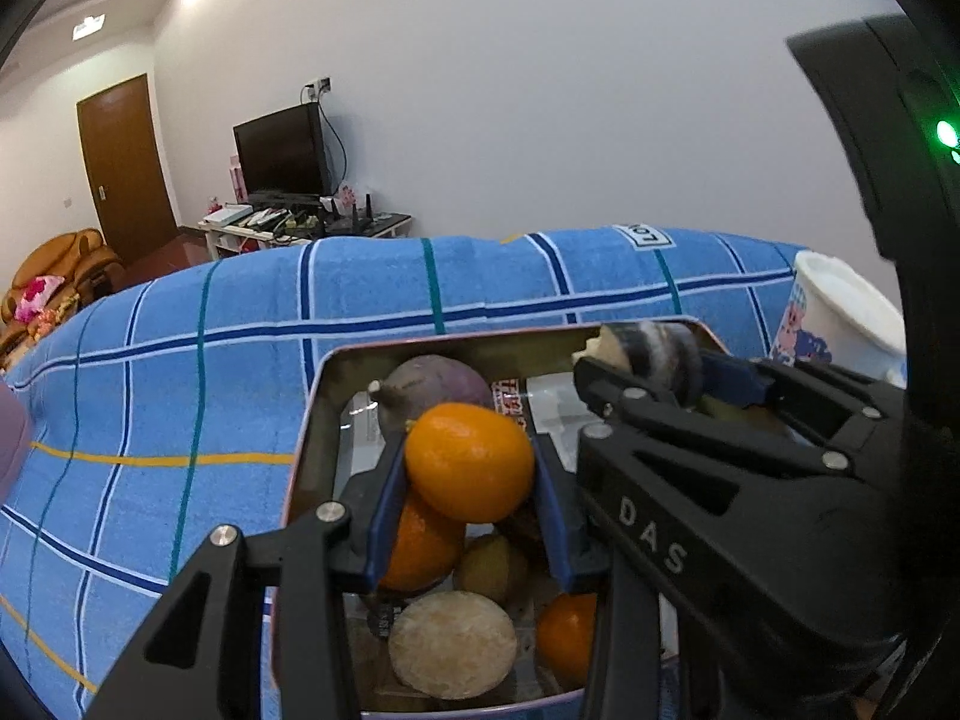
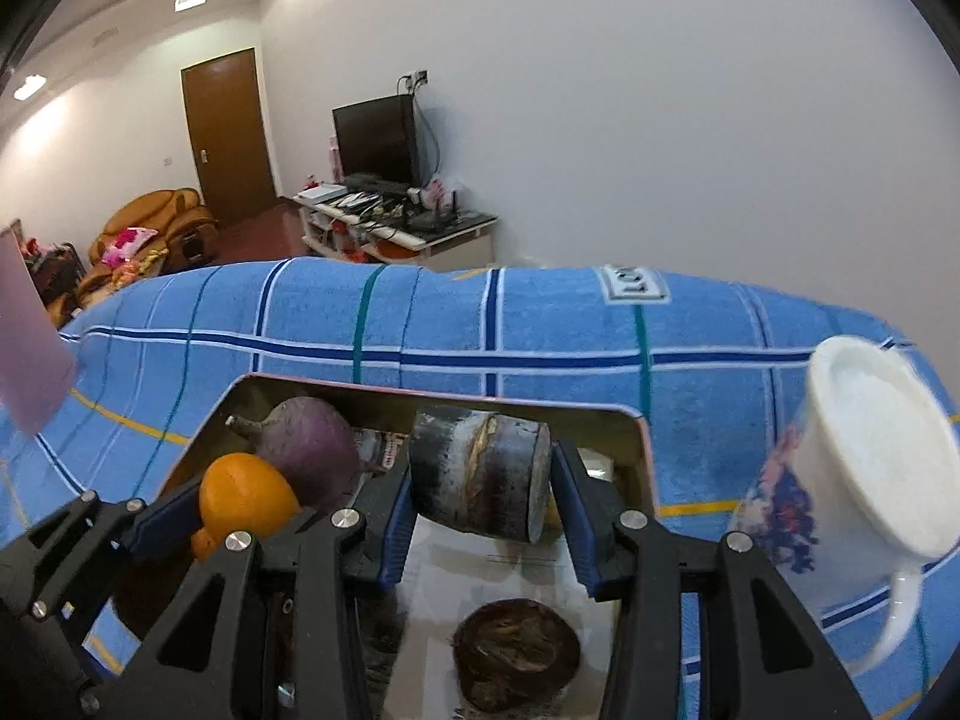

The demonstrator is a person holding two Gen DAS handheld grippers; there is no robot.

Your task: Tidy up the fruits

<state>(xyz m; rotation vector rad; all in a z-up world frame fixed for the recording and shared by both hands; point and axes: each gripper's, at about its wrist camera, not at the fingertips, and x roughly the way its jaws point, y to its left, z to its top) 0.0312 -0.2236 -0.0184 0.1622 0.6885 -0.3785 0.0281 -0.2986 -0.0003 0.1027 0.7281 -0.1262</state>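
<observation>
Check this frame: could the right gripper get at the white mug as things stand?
Probably not yet. The right gripper is shut on a dark cut chunk over the metal tin. The white mug stands unobstructed on the blue towel, so it could after letting go.

White walls (image 2: 600,120), brown door (image 2: 228,138), TV (image 2: 375,141) on stand, armchair (image 2: 156,222)

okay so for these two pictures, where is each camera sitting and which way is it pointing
Left wrist: on the left gripper, looking forward and down into the rectangular metal tin; its fingers clamp a round orange fruit; right gripper visible.
Right wrist: on the right gripper, same heading; it clamps a dark cylindrical chunk; left gripper visible.
Shared: tin, orange, purple round vegetable, white mug, blue checked cloth.
</observation>
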